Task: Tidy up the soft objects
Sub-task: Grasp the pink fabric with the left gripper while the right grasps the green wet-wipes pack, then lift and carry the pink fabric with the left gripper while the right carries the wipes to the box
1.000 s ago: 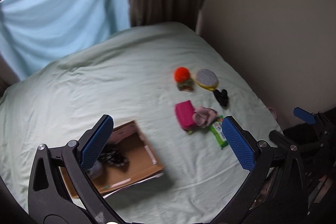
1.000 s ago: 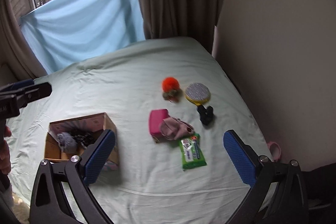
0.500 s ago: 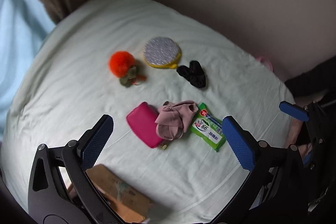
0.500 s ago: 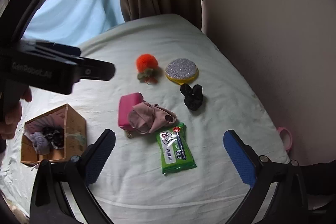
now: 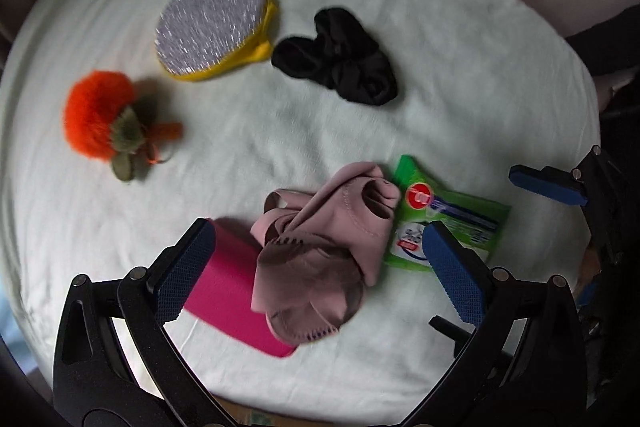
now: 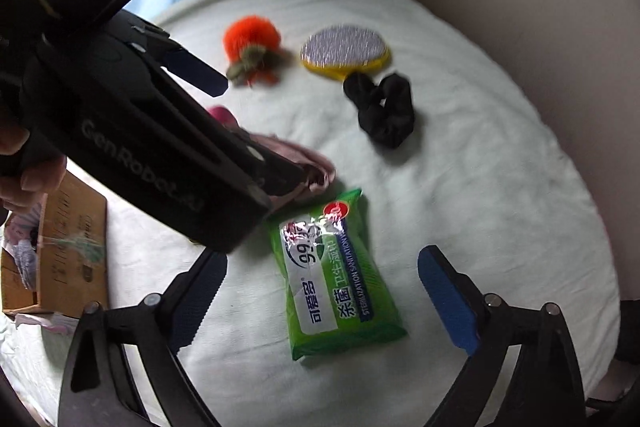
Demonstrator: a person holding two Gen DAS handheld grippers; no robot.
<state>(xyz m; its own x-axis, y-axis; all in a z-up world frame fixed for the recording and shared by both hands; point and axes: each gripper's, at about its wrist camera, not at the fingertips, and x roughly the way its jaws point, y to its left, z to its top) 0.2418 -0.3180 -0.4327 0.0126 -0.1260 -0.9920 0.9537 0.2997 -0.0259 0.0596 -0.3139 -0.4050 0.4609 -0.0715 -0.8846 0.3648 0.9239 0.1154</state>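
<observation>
A crumpled pink cloth (image 5: 320, 243) lies on the pale green bed sheet (image 5: 280, 131), over a magenta pouch (image 5: 228, 291) and touching a green wipes pack (image 5: 448, 227). My left gripper (image 5: 316, 263) is open and hovers right over the cloth, one finger on each side. My right gripper (image 6: 320, 299) is open above the wipes pack (image 6: 336, 279). The left gripper's body (image 6: 140, 143) hides most of the cloth (image 6: 304, 163) in the right wrist view.
An orange pom-pom (image 5: 104, 119), a silver and yellow round sponge (image 5: 212, 27) and a black scrunchie (image 5: 340, 63) lie farther back. A cardboard box (image 6: 60, 247) with soft items stands at the left. A beige wall (image 6: 520, 7) borders the bed on the right.
Both grippers have moved down and closer to the bed. The left one swung from the box to right over the pink cloth. The right one came down over the wipes pack.
</observation>
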